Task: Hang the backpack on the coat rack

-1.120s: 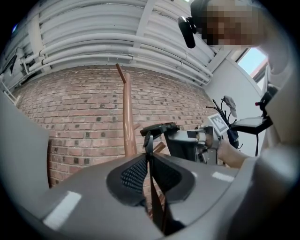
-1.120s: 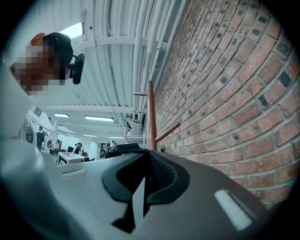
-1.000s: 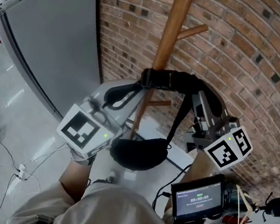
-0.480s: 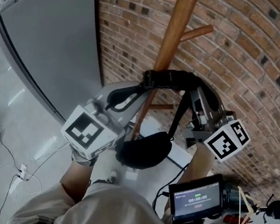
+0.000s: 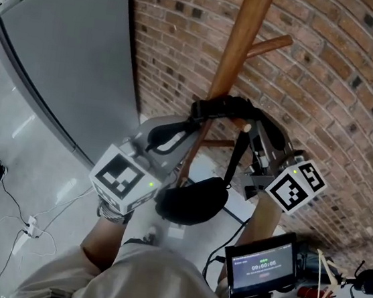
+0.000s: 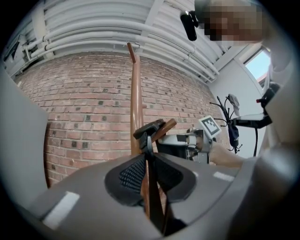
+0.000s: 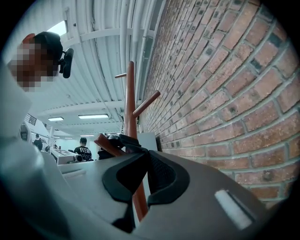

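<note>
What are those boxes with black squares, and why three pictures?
A person holds one pair of tongs in each hand; the patterned boxes are part of them. One picture comes from a camera on the person's head, looking down. The other two come from cameras riding on the tongs. Between them hangs a grey backpack, its black handle looped over a peg of the wooden coat rack. The right tongs are shut on the backpack; the left tongs are opening, with the backpack between them.
</note>
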